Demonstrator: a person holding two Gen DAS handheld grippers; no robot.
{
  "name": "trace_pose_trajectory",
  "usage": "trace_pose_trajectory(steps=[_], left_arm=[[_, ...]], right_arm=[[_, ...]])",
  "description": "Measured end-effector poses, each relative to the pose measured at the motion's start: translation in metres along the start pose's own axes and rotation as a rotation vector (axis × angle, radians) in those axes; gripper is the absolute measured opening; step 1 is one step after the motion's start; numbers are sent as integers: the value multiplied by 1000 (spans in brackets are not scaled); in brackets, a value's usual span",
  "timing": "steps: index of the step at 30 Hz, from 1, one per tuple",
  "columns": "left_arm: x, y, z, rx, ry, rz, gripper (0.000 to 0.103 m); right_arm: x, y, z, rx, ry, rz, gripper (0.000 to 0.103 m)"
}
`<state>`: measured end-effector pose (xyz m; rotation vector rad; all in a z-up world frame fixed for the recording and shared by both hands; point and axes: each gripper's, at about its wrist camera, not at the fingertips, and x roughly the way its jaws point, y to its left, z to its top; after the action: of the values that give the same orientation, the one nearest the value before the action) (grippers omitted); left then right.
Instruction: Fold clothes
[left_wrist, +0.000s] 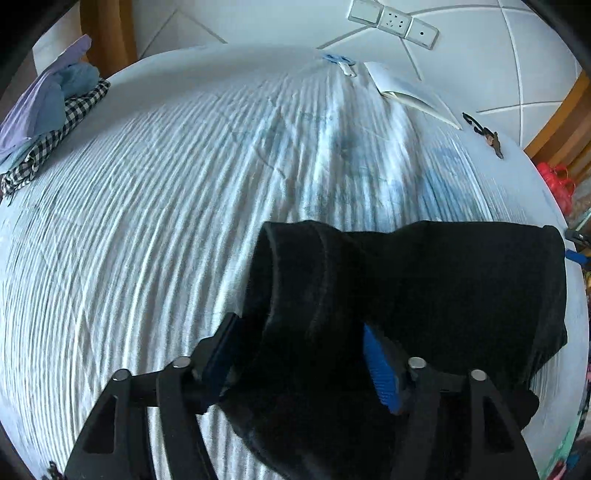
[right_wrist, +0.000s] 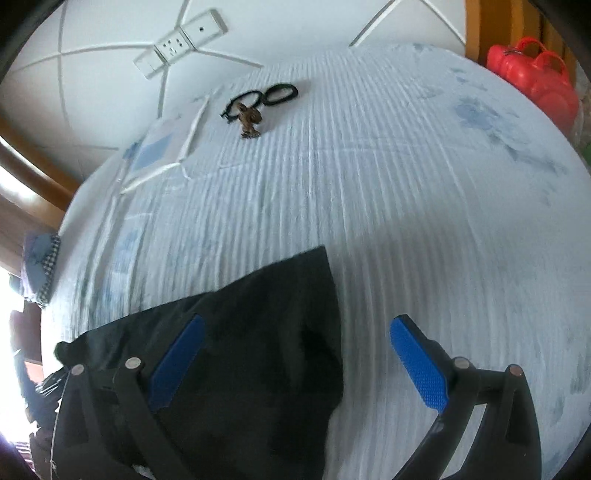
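Bed (left_wrist: 147, 221) under a pale blue ribbed sheet, white padded headboard (left_wrist: 461, 44) with a switch-and-socket panel (left_wrist: 393, 23) behind. Left gripper (left_wrist: 299, 354) with fingers (left_wrist: 380, 373) closed on a bunched fold of the black garment (left_wrist: 424, 280), lifted near the bed's near edge. Right gripper (right_wrist: 295, 354) spread open, nothing held, one blue finger (right_wrist: 177, 362) over the black cloth's corner, the other (right_wrist: 419, 363) over bare sheet. Farther out: heap of checked and lilac clothes (left_wrist: 48, 110) at the far left corner, booklet (left_wrist: 410, 92) and black hair ties (right_wrist: 264, 96) along the head edge, red bag (right_wrist: 532, 77) beyond the right side.
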<state>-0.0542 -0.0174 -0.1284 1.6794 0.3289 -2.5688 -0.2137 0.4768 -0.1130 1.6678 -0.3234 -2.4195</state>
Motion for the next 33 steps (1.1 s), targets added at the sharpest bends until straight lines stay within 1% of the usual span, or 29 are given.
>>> trace_pose_trajectory(steps=[1,2,3,4,5,6,8,9,10,11,12,14,15,16,17,18,19,20,21,22,23,24,26,28,29,31,32,33], left_arm=[[0,0,-1,-7,3,-12,59],[-1,0,-1,-14,6,-23,48],[-1,0,-2,-21,9,-35,26],[-1,0,-3,-28,12,-46,19],[-1,-1,-4,-35,15,-58,17],[-2,-1,-4,-42,18,-69,17],[-4,-2,-5,-39,13,-59,16],[-7,-2,-5,-35,2,-60,16],[-9,-3,-5,-27,-11,-63,16],[-7,-2,-5,-28,-7,-58,16],[-5,-1,-4,-32,-1,-60,19],[0,1,0,-40,8,-72,22],[1,0,1,-37,13,-80,27],[1,-2,2,-30,15,-86,35],[2,-7,2,-9,14,-72,38],[3,-13,1,16,12,-50,38],[3,-19,0,21,9,-24,35],[4,-24,0,21,6,5,26],[5,-30,-1,21,3,34,15],[2,-32,-1,8,-12,49,14],[-1,-34,0,-7,-31,60,13],[-9,-35,1,-12,-67,76,13],[-30,-38,6,-12,-157,109,13],[-55,-44,16,14,-256,155,13],[-64,-47,21,32,-292,177,13],[-77,-49,37,60,-335,201,13],[-78,-48,48,64,-343,198,13],[-71,-45,62,60,-328,188,16]], right_arm=[[7,1,3,-11,13,2,100],[13,5,2,-29,28,6,84],[18,11,0,-57,42,5,70],[22,17,-2,-86,53,-1,61],[24,22,-5,-117,56,-15,54],[25,27,-7,-144,60,-29,53],[25,29,-9,-167,62,-38,51],[24,28,-10,-167,67,-38,49],[24,27,-11,-167,71,-35,44],[23,26,-12,-170,76,-29,42],[22,25,-13,-173,78,-23,42],[22,25,-16,-186,70,-17,42],[22,25,-16,-194,71,-12,42],[21,25,-16,-201,71,-6,48],[22,27,-17,-210,72,-1,57],[23,30,-17,-221,75,1,61],[25,35,-18,-236,79,-7,66],[28,41,-19,-256,82,-41,67],[29,47,-21,-277,84,-70,65],[29,53,-24,-296,80,-87,55],[29,59,-27,-315,77,-104,25],[27,65,-31,-332,65,-122,16],[12,75,-39,-359,-3,-154,17],[-14,84,-44,-366,-84,-123,16],[-24,87,-45,-365,-117,-107,16],[-39,94,-39,-353,-164,-83,16],[-46,97,-34,-344,-185,-69,16],[-51,100,-29,-333,-204,-55,16]])
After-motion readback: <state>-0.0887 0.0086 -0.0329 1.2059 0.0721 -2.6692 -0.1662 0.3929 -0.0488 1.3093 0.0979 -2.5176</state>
